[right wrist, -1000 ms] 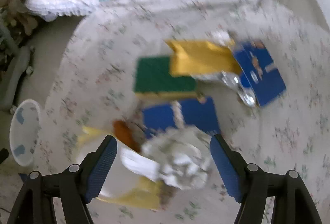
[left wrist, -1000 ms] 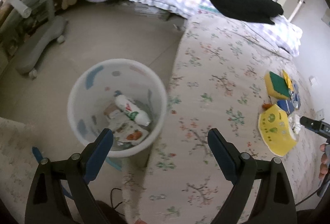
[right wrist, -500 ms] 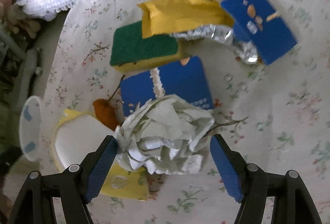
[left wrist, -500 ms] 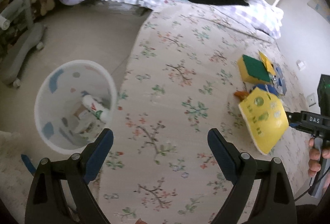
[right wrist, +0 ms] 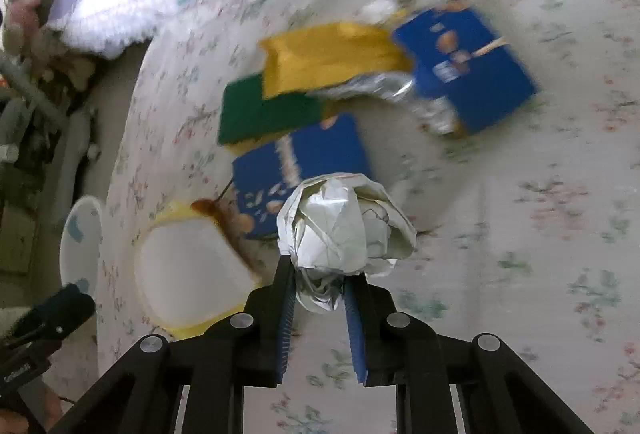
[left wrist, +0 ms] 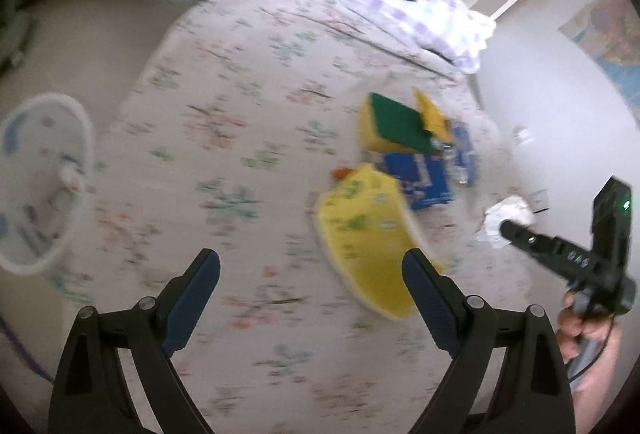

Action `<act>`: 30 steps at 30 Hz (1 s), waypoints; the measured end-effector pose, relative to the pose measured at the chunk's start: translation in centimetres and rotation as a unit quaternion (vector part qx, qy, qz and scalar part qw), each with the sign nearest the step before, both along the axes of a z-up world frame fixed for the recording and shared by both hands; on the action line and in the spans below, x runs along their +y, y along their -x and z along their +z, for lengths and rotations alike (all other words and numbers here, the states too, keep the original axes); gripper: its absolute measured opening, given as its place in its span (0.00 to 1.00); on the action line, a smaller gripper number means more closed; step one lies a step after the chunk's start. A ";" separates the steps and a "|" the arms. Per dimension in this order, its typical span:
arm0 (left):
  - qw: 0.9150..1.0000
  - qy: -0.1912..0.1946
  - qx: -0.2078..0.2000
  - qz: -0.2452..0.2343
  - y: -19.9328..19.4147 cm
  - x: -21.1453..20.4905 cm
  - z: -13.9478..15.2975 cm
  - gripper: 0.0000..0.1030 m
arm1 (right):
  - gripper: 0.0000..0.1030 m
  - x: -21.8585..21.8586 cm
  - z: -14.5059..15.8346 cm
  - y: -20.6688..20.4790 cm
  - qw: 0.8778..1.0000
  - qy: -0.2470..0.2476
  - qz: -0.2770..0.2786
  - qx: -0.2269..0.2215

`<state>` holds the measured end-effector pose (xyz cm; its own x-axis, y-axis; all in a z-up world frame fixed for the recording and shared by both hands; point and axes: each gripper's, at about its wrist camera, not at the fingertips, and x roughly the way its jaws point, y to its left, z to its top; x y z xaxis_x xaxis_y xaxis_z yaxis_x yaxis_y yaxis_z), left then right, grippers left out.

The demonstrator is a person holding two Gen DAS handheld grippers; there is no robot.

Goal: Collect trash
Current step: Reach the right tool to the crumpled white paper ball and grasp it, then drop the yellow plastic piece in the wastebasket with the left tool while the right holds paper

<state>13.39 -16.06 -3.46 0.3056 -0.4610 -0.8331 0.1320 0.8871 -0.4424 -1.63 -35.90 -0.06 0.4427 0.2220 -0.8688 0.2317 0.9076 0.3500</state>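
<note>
Your right gripper (right wrist: 320, 298) had closed since half a second before: its fingers (right wrist: 287, 308), then spread wide either side of the crumpled paper ball (right wrist: 344, 222), were now clamped on the ball's lower folds. The ball appeared lifted off the flowered bed cover (right wrist: 540, 234), though the blur made the gap hard to confirm. In the left wrist view the ball (left wrist: 510, 212) showed at the tip of the right gripper, to the right of the litter pile.

Your left gripper (left wrist: 312, 286) held nothing; its fingers (left wrist: 192, 294) stood wide apart. Its view had swung away from the white bin (left wrist: 44, 178), which now sat at the far left, off the bed's edge, and toward the pile.

Still lying by the ball: the yellow paper plate (right wrist: 188, 266) just to its left, an orange scrap (right wrist: 208, 208) at the plate's rim, a blue packet (right wrist: 304, 162) behind it, then the green-and-yellow sponge (right wrist: 256, 110), a yellow wrapper (right wrist: 328, 58), foil (right wrist: 392, 94) and a second blue packet (right wrist: 464, 70) further back.

Judgement: one item secured, carry to the bin next; the bin lay well apart to the left of the ball, across the bed. The grip was on loose folds only, so paper could slip or tear out. Most of the pile remained uncollected
</note>
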 end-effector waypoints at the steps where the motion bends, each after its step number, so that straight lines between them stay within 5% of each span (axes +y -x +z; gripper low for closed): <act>1: 1.000 0.011 0.002 -0.002 0.0 -0.6 -0.1 0.90 | 0.20 -0.7 0.4 0.5 1.000 0.002 -0.009 -0.005; 6: 0.999 0.046 0.009 -0.017 -0.4 -3.7 -0.8 0.82 | 0.20 -3.4 1.1 2.3 0.999 0.018 -0.041 -0.014; 18: 0.999 0.024 0.018 -0.026 -0.4 -4.1 -1.7 0.29 | 0.20 -6.2 1.2 3.6 0.998 0.031 -0.059 -0.016; 30: 0.998 0.043 -0.010 0.040 0.0 7.0 1.4 0.24 | 0.21 -2.8 2.2 0.8 0.998 0.041 -0.030 -0.029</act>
<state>13.40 -9.06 -2.05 0.3613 -0.5040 -0.7845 0.0714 0.8538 -0.5157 -2.46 -38.65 2.18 0.5032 0.1231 -0.8554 0.2687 0.9184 0.2903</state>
